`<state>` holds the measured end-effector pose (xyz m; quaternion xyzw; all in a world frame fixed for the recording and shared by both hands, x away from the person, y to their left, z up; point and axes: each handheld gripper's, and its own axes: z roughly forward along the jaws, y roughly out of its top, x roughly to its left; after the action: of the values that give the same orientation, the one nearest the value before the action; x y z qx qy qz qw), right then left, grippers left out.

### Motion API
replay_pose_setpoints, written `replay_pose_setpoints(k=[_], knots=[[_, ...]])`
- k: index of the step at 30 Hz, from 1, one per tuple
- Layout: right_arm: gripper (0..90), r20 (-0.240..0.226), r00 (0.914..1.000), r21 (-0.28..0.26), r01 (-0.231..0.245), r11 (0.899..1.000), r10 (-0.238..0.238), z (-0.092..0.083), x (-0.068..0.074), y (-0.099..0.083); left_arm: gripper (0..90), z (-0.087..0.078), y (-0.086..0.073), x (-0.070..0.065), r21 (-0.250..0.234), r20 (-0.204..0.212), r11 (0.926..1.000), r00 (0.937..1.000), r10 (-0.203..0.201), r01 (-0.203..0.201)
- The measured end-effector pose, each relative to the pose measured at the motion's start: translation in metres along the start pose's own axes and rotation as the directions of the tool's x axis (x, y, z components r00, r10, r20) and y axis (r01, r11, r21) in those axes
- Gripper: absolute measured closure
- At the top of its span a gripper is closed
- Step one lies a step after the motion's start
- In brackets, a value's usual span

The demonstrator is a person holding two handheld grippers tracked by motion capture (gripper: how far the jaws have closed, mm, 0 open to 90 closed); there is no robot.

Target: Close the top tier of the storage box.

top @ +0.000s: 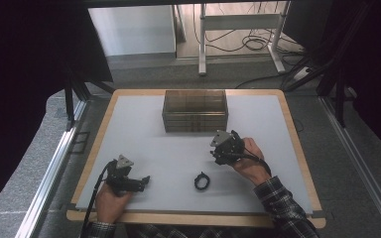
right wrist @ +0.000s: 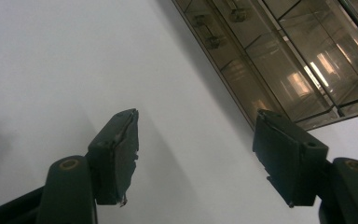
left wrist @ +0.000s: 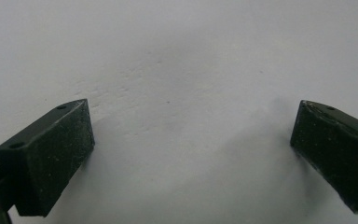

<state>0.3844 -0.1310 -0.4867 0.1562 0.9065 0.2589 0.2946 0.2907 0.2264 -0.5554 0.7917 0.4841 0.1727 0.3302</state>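
A: What are your jaws doing now?

B: Both pairs are released and grasp nothing. In the left gripper view my left jaws stand wide apart over the bare white mat (left wrist: 177,56). In the right gripper view my right jaws also stand apart, with only mat between them.

A: Where are the grippers on the table?

B: In the high view my left gripper (top: 141,181) is low at the near left side of the mat. My right gripper (top: 217,151) is nearer the middle, and it points toward the clear box with drawers (top: 195,110) at the far side.

A: And the thing you work with?

B: I take it to be the small black ring-shaped piece (top: 202,181). It lies on the mat between my two hands, just beside the right hand (top: 250,162) and touching neither gripper.

A: How far is the work?

B: I judge it is at the beginning. The piece is not picked up, and the drawers look closed. Probably the piece must go into one drawer.

A: What is unclear?

B: The piece is too small to name. The drawers are dark glass, so I cannot tell their contents.
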Motion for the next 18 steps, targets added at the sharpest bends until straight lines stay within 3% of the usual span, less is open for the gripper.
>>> replay_pose_setpoints(k=[6, 18], knots=[[31.5, 0.029, 0.9989, 0.011, 0.037, 0.999, -0.037, 0.002, 0.002, 0.005, 0.0, 0.000, 0.000, 0.000, 0.000, 0.000, 1.0000, 1.0000, 0.000, 0.000], [32.2, 0.037, 0.9970, 0.012, 0.068, 0.998, -0.068, 0.007, 0.003, 0.013, 0.0, 0.000, 0.000, 0.000, 0.000, 0.000, 1.0000, 1.0000, 0.000, 0.000]])
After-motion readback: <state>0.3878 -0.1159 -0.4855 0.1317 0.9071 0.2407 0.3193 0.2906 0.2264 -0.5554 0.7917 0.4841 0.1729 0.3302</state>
